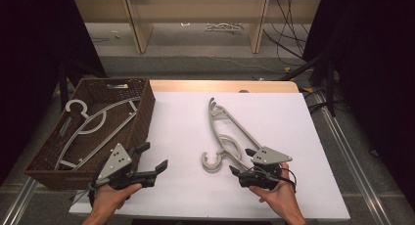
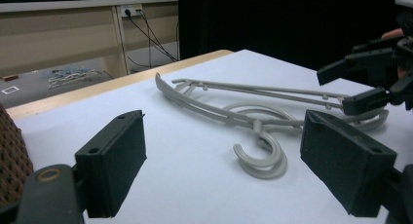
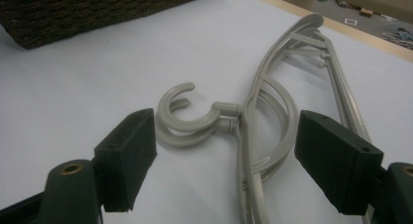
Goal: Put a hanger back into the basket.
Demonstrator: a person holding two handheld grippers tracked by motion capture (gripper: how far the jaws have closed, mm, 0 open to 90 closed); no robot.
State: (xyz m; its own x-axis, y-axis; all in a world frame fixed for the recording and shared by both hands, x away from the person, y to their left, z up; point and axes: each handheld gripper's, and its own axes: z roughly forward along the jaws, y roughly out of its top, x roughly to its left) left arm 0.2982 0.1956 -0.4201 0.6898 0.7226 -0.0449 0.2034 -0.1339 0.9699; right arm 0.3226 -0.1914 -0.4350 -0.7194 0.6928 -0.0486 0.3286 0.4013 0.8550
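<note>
Hangers [image 1: 226, 137] stacked on the table [image 1: 303, 137], both claws spread empty.
Right gripper [image 1: 243, 162] might pinch one hanger, dragging the other askew.

Between the two black jaws of the left gripper [image 2: 221, 165], which stand wide apart with nothing between them, grey hangers [image 2: 258, 121] lie stacked on the white table [image 2: 185, 185]. The right gripper [image 2: 363, 85] is at their far end, jaws open. A brown basket [image 2: 12, 156] is at the left edge.

Basket [image 1: 137, 122]: at the table's [image 1: 195, 195] left edge, a hanger [image 1: 90, 124] inside.
Stacked hangers [image 1: 227, 134]: on the table, right of the basket.
</note>
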